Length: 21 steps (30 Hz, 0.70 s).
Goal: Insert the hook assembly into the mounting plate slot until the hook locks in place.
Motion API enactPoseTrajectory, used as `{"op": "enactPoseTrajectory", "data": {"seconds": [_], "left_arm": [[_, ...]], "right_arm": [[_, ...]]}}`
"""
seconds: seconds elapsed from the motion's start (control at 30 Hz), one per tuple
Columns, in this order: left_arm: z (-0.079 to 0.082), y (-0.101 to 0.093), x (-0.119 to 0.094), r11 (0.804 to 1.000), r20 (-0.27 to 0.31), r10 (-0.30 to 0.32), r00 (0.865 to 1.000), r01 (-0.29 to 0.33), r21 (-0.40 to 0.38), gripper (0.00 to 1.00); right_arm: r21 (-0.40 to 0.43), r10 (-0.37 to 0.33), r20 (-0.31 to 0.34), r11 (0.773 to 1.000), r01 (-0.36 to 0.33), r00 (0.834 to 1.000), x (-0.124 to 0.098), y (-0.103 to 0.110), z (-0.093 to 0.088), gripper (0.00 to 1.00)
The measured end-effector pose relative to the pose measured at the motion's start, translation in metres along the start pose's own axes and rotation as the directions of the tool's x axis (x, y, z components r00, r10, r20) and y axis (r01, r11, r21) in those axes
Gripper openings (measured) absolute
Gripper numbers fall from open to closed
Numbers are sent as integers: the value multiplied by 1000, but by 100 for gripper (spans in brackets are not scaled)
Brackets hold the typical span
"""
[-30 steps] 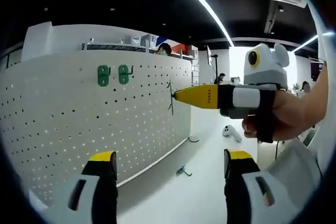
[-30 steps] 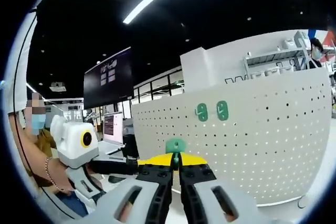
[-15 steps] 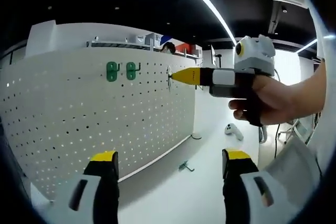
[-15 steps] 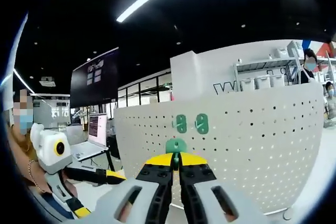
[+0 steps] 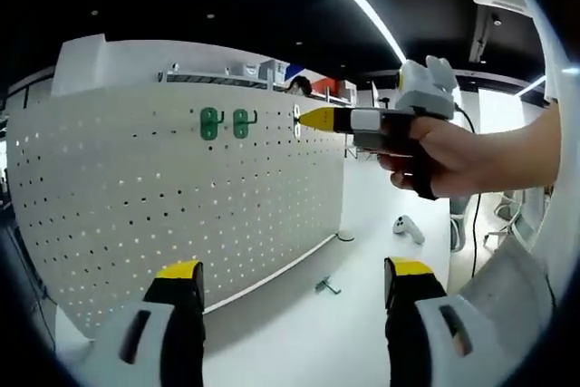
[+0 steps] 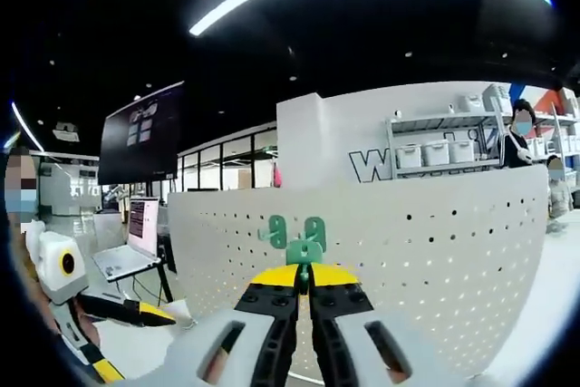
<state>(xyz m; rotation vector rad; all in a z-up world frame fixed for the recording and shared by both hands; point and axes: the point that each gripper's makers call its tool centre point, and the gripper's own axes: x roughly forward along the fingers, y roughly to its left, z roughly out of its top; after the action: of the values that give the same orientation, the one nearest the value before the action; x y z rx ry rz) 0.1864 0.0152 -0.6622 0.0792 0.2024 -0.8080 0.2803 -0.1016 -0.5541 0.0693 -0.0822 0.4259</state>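
Right tool [image 6: 304, 280] nearer pegboard [image 6: 435, 251] | clamps green hook [image 6: 304, 251] | left tool [image 5: 294, 283] released

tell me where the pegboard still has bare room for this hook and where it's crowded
The pegboard is bare below and to the left of the two mounted green hooks. It is crowded along the top edge, where the right tongs press their green hook in beside that pair.
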Motion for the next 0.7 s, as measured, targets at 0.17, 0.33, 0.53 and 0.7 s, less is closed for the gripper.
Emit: {"op": "enactPoseTrajectory", "data": {"seconds": [0.17, 0.33, 0.53, 0.7], "left_arm": [[-2, 0, -4, 1000, -3, 0, 1000, 0, 1, 84], [-3, 2, -8, 1000, 0, 7, 1000, -7, -9, 84], [-6, 0, -12, 1000, -3, 5, 1000, -5, -7, 83], [-8, -2, -14, 1000, -3, -2, 1000, 1, -19, 82]], "right_arm": [[-8, -26, 11, 1000, 27, 1000, 6, -8, 5, 1], [-12, -53, 18, 999, 53, 998, 13, -16, 8, 1], [-27, -82, 28, 996, 83, 996, 20, -26, 12, 1], [-39, -98, 39, 994, 100, 994, 22, -31, 13, 1]]}}
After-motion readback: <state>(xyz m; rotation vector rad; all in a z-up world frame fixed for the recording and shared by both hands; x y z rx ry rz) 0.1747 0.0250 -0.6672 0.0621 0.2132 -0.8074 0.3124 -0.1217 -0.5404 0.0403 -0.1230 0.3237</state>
